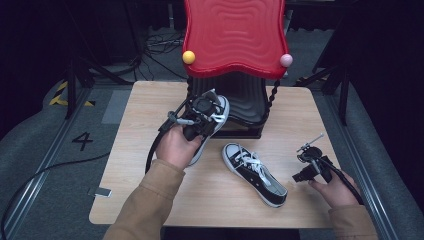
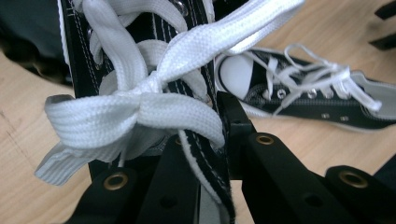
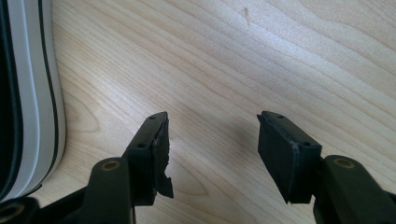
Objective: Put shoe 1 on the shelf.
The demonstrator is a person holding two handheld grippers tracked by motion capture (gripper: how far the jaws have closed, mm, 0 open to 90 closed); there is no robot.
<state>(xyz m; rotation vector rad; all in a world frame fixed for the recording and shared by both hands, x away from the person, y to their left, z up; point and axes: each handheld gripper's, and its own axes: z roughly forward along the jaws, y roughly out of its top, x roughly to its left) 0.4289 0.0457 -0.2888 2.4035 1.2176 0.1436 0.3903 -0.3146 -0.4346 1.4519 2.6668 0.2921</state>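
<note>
Dark studio surroundings and a grey floor frame a light wooden table (image 1: 150, 200), at whose far edge a glossy red wavy-topped stand on a black ribbed base (image 1: 234, 35) is seen. A black canvas high-top sneaker with white laces and a white sole (image 1: 216, 112) is held clear of the tabletop by the left gripper (image 1: 200, 117), just in front of the stand's base. In the left gripper view the jaws are clamped tight on the upper edge of this shoe (image 2: 140, 56), beside the eyelets, with the knotted white lace (image 2: 135, 112) draped over them. In the high view, its long axis is seen running from near-left to far-right, tilted, with the white sole facing right; which end is the toe cannot be told. A second, matching black-and-white sneaker (image 1: 255, 174) is laid flat on the table between the two hands, its white toe cap pointed to the far left and its heel to the near right. The right gripper (image 1: 305, 167) is held just beside that heel, its jaws spread wide over bare wood (image 3: 210, 140) with nothing gripped
</note>
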